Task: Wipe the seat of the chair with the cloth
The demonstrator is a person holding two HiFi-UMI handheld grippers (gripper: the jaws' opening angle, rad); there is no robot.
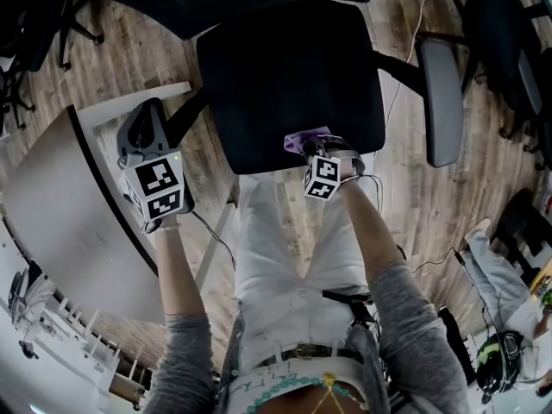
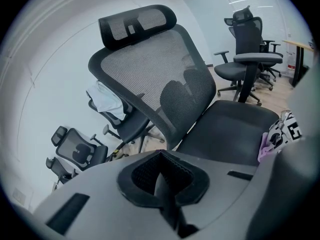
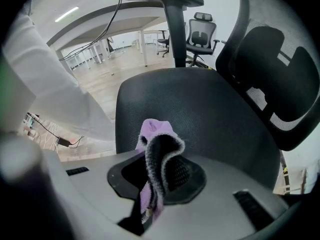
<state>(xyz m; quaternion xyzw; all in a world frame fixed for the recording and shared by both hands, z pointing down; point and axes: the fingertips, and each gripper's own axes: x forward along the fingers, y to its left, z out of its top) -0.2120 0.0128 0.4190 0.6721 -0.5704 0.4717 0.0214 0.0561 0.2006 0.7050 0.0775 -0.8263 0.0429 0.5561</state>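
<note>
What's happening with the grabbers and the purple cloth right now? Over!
Right gripper shut on purple cloth, at the seat's front edge. Left gripper shut, empty, off to the seat's left. Nothing else lying on the seat.

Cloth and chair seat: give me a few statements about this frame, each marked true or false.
1. The right gripper is shut on the purple cloth. True.
2. The cloth lies loose in the middle of the chair seat. False: it is held in the jaws near the seat's front edge.
3. The left gripper is beside the seat, not over it. True.
4. The left gripper holds a second cloth. False: its jaws are together on nothing.
</note>
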